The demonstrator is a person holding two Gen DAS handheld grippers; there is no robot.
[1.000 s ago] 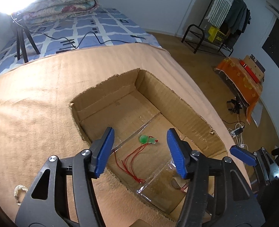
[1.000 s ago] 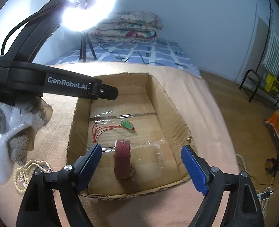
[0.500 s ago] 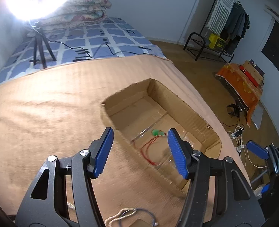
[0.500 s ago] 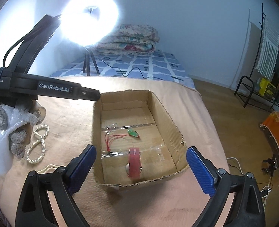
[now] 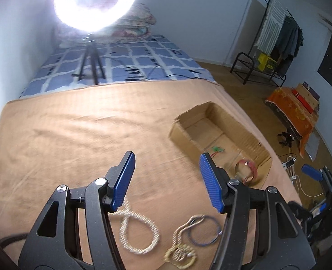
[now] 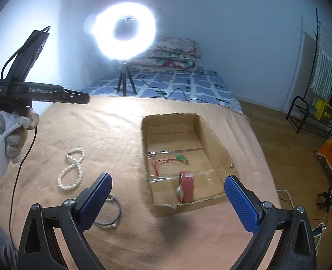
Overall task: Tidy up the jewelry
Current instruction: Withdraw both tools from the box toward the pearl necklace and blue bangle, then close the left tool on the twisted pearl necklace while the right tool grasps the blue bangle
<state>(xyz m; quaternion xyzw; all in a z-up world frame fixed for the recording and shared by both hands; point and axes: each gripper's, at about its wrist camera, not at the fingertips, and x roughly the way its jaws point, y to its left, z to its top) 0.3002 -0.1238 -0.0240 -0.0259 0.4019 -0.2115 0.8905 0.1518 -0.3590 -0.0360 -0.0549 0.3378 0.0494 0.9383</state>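
Observation:
An open cardboard box lies on a tan blanket. It holds a green pendant on a red cord and a red watch-like band. To its left on the blanket lie a pearl necklace and a thin blue bangle. My right gripper hovers before the box, its jaws opening, nothing between them. My left gripper is open and empty above the pearl necklace, the blue bangle and a blurred gold chain. The box is to its right.
A bright ring light on a tripod stands behind the blanket on a blue-checked bed with folded quilts. A gloved hand holds the left gripper. To the right are wooden floor, a clothes rack, an orange-covered stand and cables.
Both grippers have drawn back and up from the box. The left one swung left, bringing the loose necklaces into its view. The right jaws have spread wider.

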